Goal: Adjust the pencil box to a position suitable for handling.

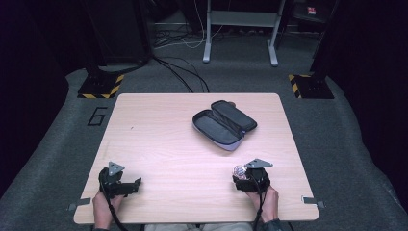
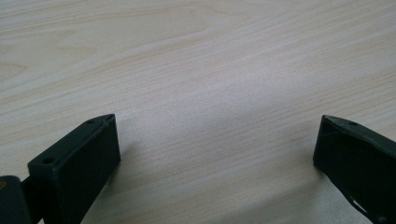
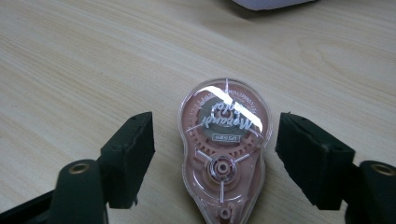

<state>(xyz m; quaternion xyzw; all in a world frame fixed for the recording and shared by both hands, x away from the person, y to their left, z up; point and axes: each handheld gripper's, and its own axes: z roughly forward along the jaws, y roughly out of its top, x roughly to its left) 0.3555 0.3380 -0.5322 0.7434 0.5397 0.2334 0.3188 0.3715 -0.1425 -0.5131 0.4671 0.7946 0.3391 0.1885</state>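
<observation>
A clear pink correction-tape dispenser (image 3: 224, 149) lies flat on the wooden table (image 1: 173, 144), between the two jaws of my right gripper (image 3: 215, 154). Those jaws stand apart on either side of it without touching it, so the gripper is open. In the high view the dispenser (image 1: 239, 171) sits at the front right, just ahead of the right gripper (image 1: 246, 179). An open dark pencil case (image 1: 224, 124) with a grey lining lies at the table's middle right. My left gripper (image 1: 137, 185) rests at the front left, jaws wide open over bare wood (image 2: 219, 140).
The pale edge of the pencil case (image 3: 271, 3) shows at the top of the right gripper view. Beyond the table lie grey carpet, floor cables (image 1: 185, 72), a metal stand (image 1: 240, 29) and yellow-black striped feet (image 1: 101, 86).
</observation>
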